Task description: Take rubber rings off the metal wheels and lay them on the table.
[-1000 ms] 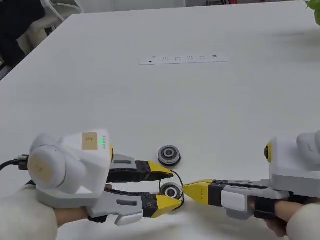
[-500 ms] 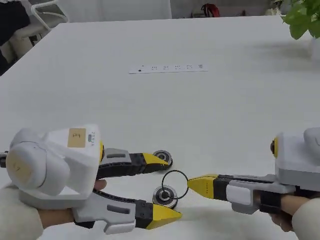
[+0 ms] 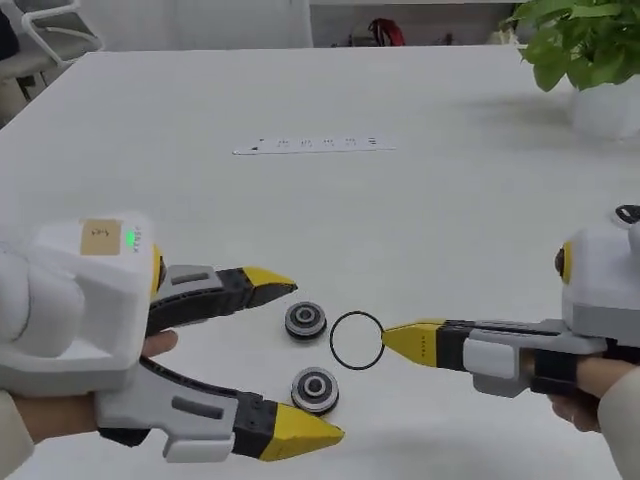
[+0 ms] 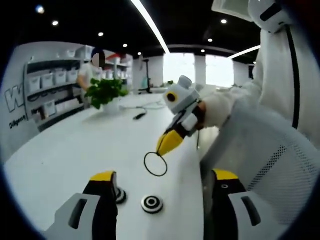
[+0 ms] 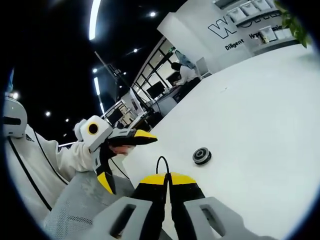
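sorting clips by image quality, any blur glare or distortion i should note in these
Head view: even, soft light, faint shadows under the two metal wheels, thin rubber ring crisp on the white table. Left gripper view: fisheye bends the table edge, ceiling strip glares. Right gripper view: table strongly tilted, background dark.

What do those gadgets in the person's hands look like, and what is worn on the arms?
The left gripper and the right gripper each have a chunky white plastic body and two long black fingers ending in pointed yellow tips. The left one carries a tan label and a small green light. The person's sleeves are white.
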`<state>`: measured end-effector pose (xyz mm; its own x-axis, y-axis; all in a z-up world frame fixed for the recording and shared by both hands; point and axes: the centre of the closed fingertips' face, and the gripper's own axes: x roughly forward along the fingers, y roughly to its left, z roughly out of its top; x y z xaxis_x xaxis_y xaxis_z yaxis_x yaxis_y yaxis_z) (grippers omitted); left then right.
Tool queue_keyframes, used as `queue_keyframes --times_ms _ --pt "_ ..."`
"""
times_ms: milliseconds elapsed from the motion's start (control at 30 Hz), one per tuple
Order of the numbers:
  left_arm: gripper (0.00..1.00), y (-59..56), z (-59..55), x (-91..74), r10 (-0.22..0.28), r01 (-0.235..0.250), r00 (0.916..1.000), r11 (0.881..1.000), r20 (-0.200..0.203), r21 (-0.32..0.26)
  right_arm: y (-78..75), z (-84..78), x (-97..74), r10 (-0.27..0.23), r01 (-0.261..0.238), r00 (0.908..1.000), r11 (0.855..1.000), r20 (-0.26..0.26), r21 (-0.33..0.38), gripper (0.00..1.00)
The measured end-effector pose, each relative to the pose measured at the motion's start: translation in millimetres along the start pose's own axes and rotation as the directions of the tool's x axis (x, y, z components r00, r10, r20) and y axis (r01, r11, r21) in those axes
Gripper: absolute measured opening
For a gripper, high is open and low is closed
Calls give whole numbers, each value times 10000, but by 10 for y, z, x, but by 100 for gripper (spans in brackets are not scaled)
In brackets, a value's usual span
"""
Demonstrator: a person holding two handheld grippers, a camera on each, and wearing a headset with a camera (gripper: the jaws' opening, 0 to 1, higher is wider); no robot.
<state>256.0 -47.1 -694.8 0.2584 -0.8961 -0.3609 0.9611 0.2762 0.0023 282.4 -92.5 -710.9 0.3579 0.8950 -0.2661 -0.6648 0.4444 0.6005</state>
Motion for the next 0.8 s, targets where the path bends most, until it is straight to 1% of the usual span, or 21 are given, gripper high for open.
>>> queue_keyframes --times_ms 67,233,300,367,467,667,767,800 --pt "80 -3 14 -45 33 -33 10000 10000 15 -11 27 22 -24 -45 45 10000 10000 -3 -58 0" --pt "92 26 54 -193 236 -235 9997 9995 38 -203 122 96 -93 -165 165 9999 9996 32 -210 0" --pt "97 31 50 -257 305 -306 9995 9994 -51 -160 146 112 -102 -189 190 9998 9995 31 -257 0" --pt "100 29 37 -319 332 -334 9993 9994 -170 -133 182 102 -111 -179 174 9997 9993 -137 -331 0" --pt "100 18 16 -429 398 -399 9987 9992 -323 -21 235 100 -132 -262 242 9991 9979 -334 -596 0" --pt "100 32 31 -634 603 -604 9977 9982 -303 2 333 124 -156 -212 187 9991 9975 -360 -687 0" --pt "100 34 20 -761 669 -667 9973 9978 -305 65 366 125 -171 -217 188 9989 9974 -420 -690 0" --pt "100 38 19 -779 698 -696 9971 9976 -301 74 387 123 -177 -234 198 9985 9971 -486 -732 0"
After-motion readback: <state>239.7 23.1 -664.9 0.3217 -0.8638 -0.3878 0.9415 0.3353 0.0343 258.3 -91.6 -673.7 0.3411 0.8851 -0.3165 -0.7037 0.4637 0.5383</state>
